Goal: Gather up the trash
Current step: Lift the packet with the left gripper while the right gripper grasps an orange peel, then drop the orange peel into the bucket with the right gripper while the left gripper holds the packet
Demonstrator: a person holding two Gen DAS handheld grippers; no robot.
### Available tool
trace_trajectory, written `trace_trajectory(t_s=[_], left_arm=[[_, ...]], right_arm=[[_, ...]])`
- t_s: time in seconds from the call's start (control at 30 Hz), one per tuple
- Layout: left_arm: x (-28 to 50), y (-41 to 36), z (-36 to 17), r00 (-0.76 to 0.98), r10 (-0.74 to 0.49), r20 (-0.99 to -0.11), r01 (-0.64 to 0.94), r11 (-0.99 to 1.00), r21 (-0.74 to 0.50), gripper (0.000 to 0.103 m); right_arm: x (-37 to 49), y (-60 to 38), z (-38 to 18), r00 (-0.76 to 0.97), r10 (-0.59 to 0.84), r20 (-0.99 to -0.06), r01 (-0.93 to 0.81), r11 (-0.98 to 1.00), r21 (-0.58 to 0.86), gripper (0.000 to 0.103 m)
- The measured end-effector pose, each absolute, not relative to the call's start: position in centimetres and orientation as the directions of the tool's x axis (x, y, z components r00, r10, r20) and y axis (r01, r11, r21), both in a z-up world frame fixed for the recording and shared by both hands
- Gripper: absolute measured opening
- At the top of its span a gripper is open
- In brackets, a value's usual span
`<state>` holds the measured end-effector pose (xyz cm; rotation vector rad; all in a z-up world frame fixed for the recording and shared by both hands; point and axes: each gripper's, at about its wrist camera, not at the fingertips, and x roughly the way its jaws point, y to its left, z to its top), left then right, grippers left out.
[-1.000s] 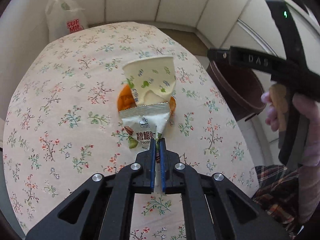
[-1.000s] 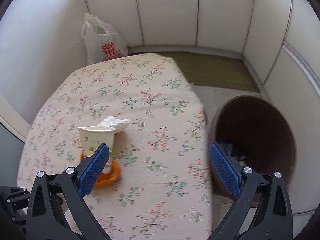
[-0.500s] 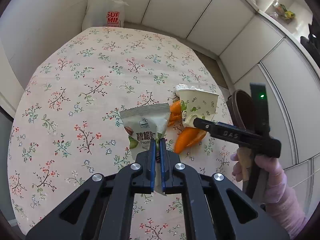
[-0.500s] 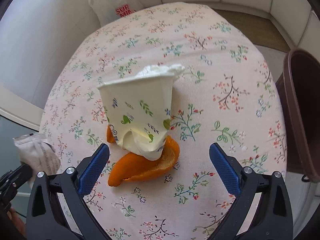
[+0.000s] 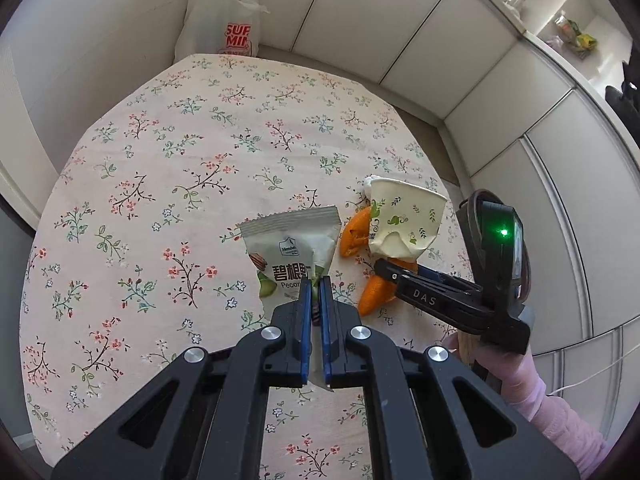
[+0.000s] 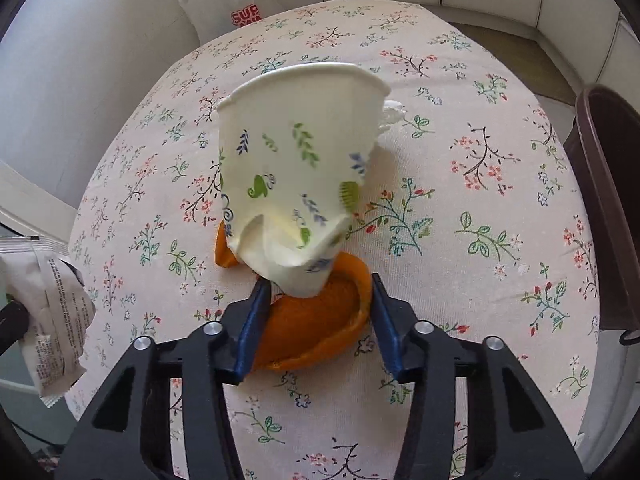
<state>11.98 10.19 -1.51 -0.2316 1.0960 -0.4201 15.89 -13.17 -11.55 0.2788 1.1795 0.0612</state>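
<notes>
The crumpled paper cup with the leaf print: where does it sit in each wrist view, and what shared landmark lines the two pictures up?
Left wrist: paper cup right of centre, beside the held snack packet.
Right wrist: paper cup fills the centre, just above the right gripper.
Shared landmark: the white shopping bag beyond the table's far edge.

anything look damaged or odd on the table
The paper cup is crushed: its lower half is dented in and it stands tilted on orange peel instead of flat on the tablecloth. A crumpled tissue lies just behind it.
</notes>
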Motion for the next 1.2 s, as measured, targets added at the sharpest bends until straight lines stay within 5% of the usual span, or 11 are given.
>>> trace_trajectory(t_s=[0.53,1.2], left_arm=[[11.7,10.9,-0.7,0.434,-0.45,-0.781,0.169,0.892,-0.42,0.004],[12.5,9.3,1.2,0.513,-0.462,-0.723,0.149,0.878,-0.455,0.004]], right_arm=[[11.2,-16.7,-7.0,0.472,0.263,-0.841,0.057,0.944,0.326,0.024],[9.6,-23.0,3.1,0.724,0.203,-0.659,0.07,0.929,0.363,0.022]])
